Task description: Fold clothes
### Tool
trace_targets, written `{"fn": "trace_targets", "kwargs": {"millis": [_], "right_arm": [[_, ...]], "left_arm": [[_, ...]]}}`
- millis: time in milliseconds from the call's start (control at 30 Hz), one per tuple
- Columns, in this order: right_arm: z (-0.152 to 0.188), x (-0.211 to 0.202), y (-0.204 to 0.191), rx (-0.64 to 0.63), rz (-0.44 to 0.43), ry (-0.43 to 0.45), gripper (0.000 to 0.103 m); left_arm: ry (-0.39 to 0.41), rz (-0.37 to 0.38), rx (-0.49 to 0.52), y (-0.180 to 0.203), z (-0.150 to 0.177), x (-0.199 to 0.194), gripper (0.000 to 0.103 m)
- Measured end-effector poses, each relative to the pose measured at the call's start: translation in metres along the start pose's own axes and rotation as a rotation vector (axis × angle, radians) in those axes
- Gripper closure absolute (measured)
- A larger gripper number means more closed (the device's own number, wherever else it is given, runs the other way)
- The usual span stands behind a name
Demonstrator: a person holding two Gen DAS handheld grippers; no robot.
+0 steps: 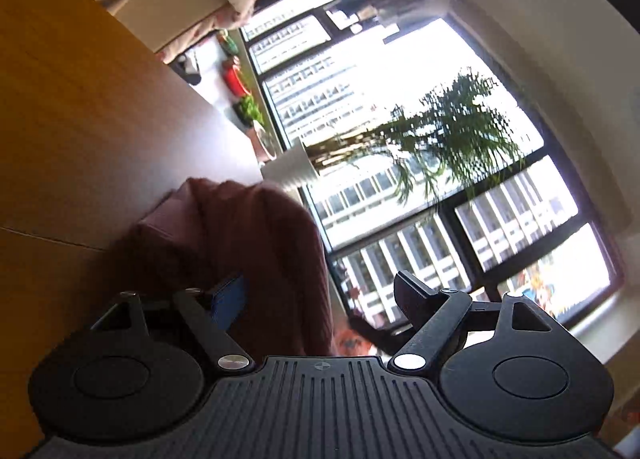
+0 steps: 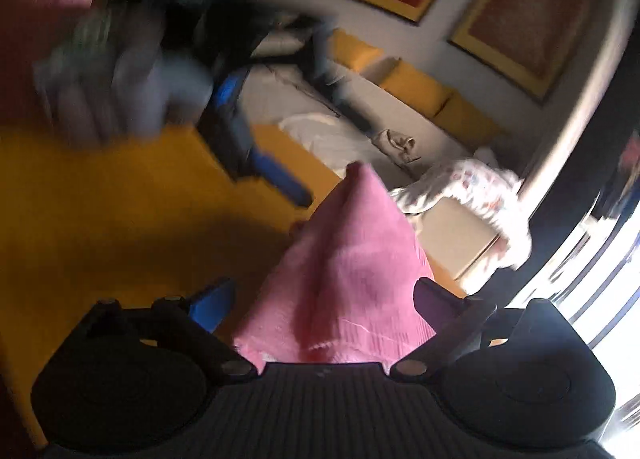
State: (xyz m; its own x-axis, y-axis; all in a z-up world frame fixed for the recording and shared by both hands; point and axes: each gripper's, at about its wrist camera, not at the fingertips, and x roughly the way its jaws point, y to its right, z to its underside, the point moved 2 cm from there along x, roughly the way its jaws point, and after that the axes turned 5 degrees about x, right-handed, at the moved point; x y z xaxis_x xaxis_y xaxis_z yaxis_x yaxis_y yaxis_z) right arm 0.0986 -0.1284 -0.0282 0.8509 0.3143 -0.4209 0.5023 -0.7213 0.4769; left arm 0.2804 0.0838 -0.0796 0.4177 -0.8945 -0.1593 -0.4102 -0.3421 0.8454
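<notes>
A pink garment (image 2: 344, 279) hangs in a folded peak between the wide-apart fingers of my right gripper (image 2: 320, 299), above the wooden table (image 2: 100, 219). In the left wrist view the same cloth looks dark maroon (image 1: 256, 243) and drapes between the spread fingers of my left gripper (image 1: 320, 299), beside the table (image 1: 80, 119). Both grippers stand open; the cloth lies over their bases and I cannot see a pinch. The left gripper also shows, blurred, with the hand holding it, in the right wrist view (image 2: 256, 151).
A sofa with yellow cushions (image 2: 416, 87) and a floral cloth (image 2: 472, 187) lie beyond the table. A large window (image 1: 420, 139), a potted plant (image 1: 452, 131) in a white pot and small red and green items on the sill are to the side.
</notes>
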Motion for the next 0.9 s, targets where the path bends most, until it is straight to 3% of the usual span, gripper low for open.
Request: {"fn": "trace_targets", "kwargs": {"millis": [67, 100, 133, 167, 233, 333, 433, 500, 567, 667, 733, 767, 900], "right_arm": [[-0.002, 0.011, 0.023, 0.139, -0.048, -0.014, 0.017], [-0.003, 0.017, 0.035, 0.212, -0.074, -0.021, 0.041], [-0.004, 0.023, 0.048, 0.286, -0.100, -0.028, 0.056], [-0.002, 0.020, 0.067, 0.403, -0.123, -0.012, 0.056], [0.004, 0.015, 0.101, 0.596, -0.140, 0.021, 0.066], [0.018, 0.017, 0.128, 0.709, -0.107, 0.025, 0.077], [0.020, 0.019, 0.151, 0.743, -0.049, 0.046, 0.085], [0.004, 0.017, 0.154, 0.624, 0.005, 0.065, 0.086], [-0.011, 0.022, 0.131, 0.381, 0.017, 0.042, 0.086], [-0.017, 0.031, 0.061, -0.016, -0.083, -0.043, 0.086], [-0.003, 0.039, 0.016, -0.200, -0.149, -0.095, 0.085], [0.005, 0.043, 0.000, -0.261, -0.149, -0.099, 0.084], [0.007, 0.047, -0.008, -0.229, -0.141, -0.096, 0.078]], "left_arm": [[0.021, -0.010, -0.003, 0.001, 0.000, -0.007, 0.018], [0.031, -0.015, -0.005, 0.002, 0.000, -0.011, 0.017], [0.041, -0.023, 0.000, 0.003, -0.001, -0.015, 0.016], [0.047, -0.033, 0.009, 0.003, -0.004, -0.019, 0.016], [0.045, -0.035, 0.017, 0.000, -0.012, -0.019, 0.016], [0.005, -0.001, 0.010, 0.011, -0.016, 0.007, 0.022], [-0.050, 0.011, 0.004, 0.018, -0.014, 0.045, 0.032], [-0.056, -0.035, -0.023, 0.012, -0.017, 0.060, 0.038], [-0.009, -0.037, -0.028, 0.012, -0.027, 0.053, 0.038], [0.078, -0.033, 0.037, 0.031, -0.043, 0.021, 0.035], [0.104, -0.028, 0.084, 0.047, -0.048, 0.010, 0.034], [0.105, -0.014, 0.092, 0.052, -0.048, 0.010, 0.034], [0.058, 0.038, 0.071, 0.055, -0.036, 0.040, 0.033]]}}
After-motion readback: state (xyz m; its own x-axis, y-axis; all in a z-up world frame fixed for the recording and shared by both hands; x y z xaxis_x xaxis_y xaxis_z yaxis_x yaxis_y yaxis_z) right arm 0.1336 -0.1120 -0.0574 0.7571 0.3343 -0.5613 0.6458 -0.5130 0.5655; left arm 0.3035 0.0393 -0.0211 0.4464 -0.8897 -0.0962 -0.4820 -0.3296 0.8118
